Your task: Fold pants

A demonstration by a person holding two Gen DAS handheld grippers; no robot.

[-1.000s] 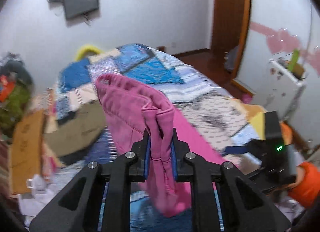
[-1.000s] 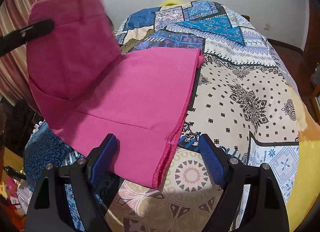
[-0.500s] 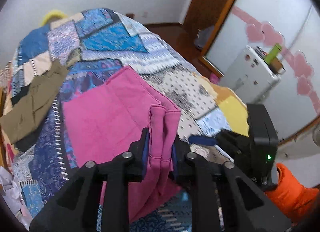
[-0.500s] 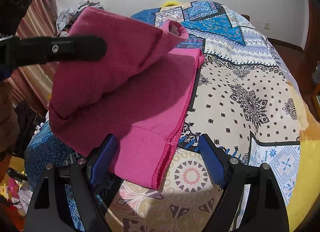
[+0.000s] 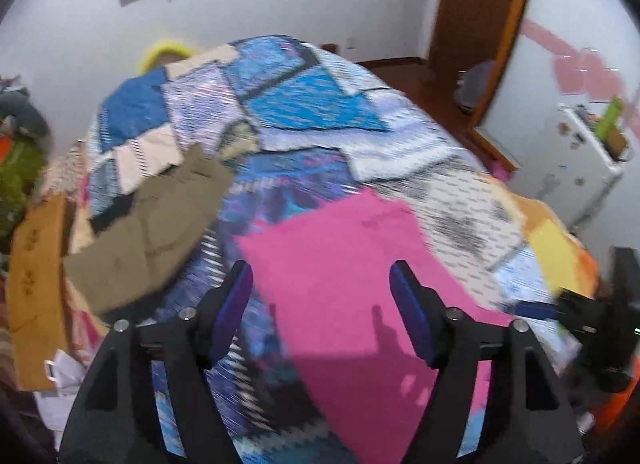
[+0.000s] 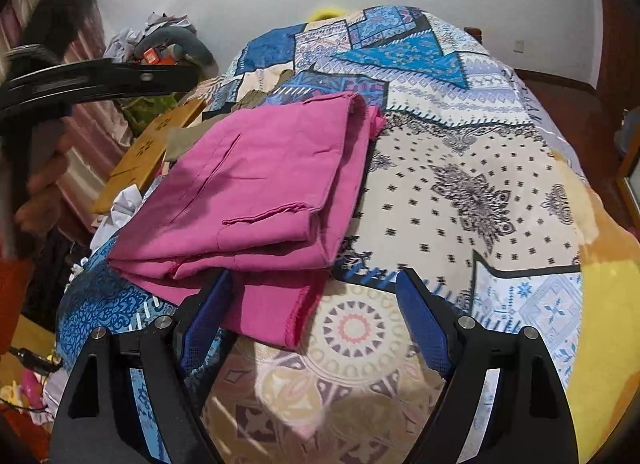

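The pink pants (image 6: 260, 188) lie folded in a flat stack on the patterned bedspread (image 6: 460, 192). In the left wrist view the pants (image 5: 348, 272) show as a flat pink sheet below my left gripper (image 5: 322, 304), which is open and empty above them. My right gripper (image 6: 310, 328) is open and empty, just in front of the pants' near hem. The left gripper's arm (image 6: 100, 78) shows in the right wrist view, raised to the left of the pants.
Olive-brown trousers (image 5: 160, 220) lie on the bed left of the pink pants. A cardboard piece (image 5: 36, 288) and clutter sit at the bed's left edge. A white cabinet (image 5: 576, 168) and wooden door (image 5: 476, 24) stand to the right.
My left gripper laid the folded end of the pants down onto the lower part, opened and let go, then lifted away. The right gripper has stayed open in place.
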